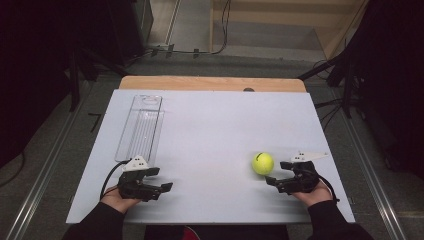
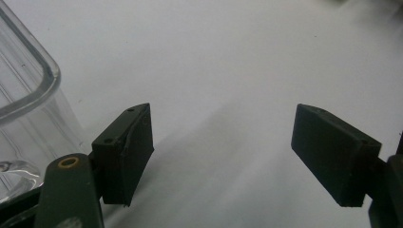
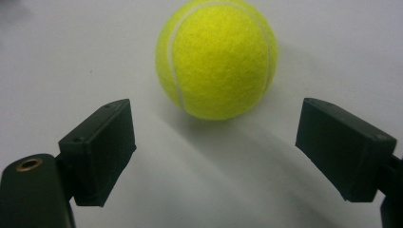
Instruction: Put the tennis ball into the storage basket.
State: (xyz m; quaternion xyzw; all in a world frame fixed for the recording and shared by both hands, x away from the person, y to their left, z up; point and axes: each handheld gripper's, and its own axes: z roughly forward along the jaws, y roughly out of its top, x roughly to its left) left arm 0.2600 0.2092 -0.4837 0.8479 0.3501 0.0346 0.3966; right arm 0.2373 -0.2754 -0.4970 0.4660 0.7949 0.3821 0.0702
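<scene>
While both grippers rest low on the table, tennis ball (image 3: pixel 216 59) lies just ahead of right gripper (image 3: pixel 216 152), centred between wide-open, empty jaws; untouched. Left gripper (image 1: pixel 161 181): open, empty, well apart from ball, beside clear tray (image 1: pixel 141 125).

One tennis ball (image 1: pixel 263 163) lies on the bench (image 1: pixel 210 130), toward its near right corner; it is the single ball there. One clear plastic container (image 1: pixel 141 126) lies along the left edge, reaching toward the far left corner; there is no second one. Two claws sit at the near edge, each in one of the person's two hands: the left claw (image 1: pixel 160 179) by the near left corner and the right claw (image 1: pixel 276 173) by the near right corner, each with two black jaws.
</scene>
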